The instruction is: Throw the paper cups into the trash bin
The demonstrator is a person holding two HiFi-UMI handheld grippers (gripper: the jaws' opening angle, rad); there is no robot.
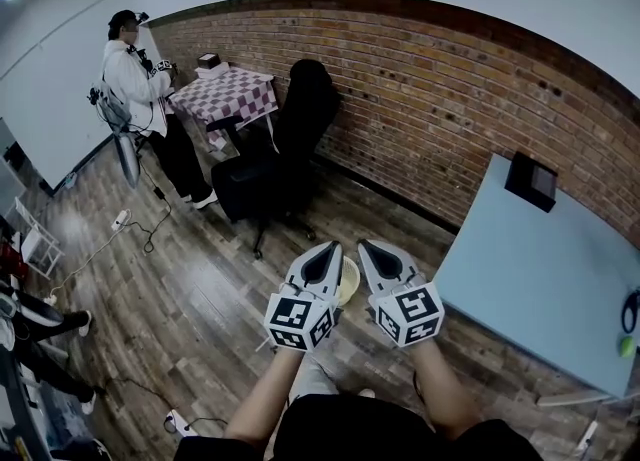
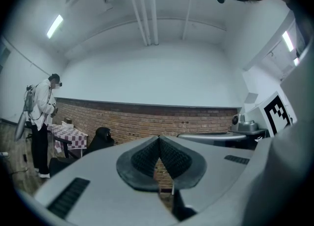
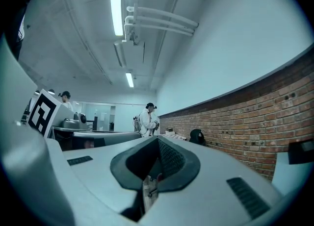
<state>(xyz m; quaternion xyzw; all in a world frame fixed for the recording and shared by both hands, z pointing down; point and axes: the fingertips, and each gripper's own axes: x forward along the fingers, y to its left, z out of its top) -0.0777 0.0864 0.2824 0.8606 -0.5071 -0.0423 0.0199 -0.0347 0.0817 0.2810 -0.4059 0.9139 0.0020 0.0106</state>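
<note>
Left tongs [image 1: 328, 252] and right tongs [image 1: 370, 251] hover side by side over the floor [image 1: 200, 299], perhaps a paper cup [image 1: 349, 279] between them.

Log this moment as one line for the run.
left gripper: shut | right gripper: shut | pose: side by side, pointing level | between them: pale round thing, likely paper cup | grip on it: unclear

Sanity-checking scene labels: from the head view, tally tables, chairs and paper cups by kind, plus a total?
Tables: 2 (light blue rectangular table; red-and-white checkered square table)
Black swivel office chair: 1
Pale yellow paper cup: 1
Total: 4
</note>
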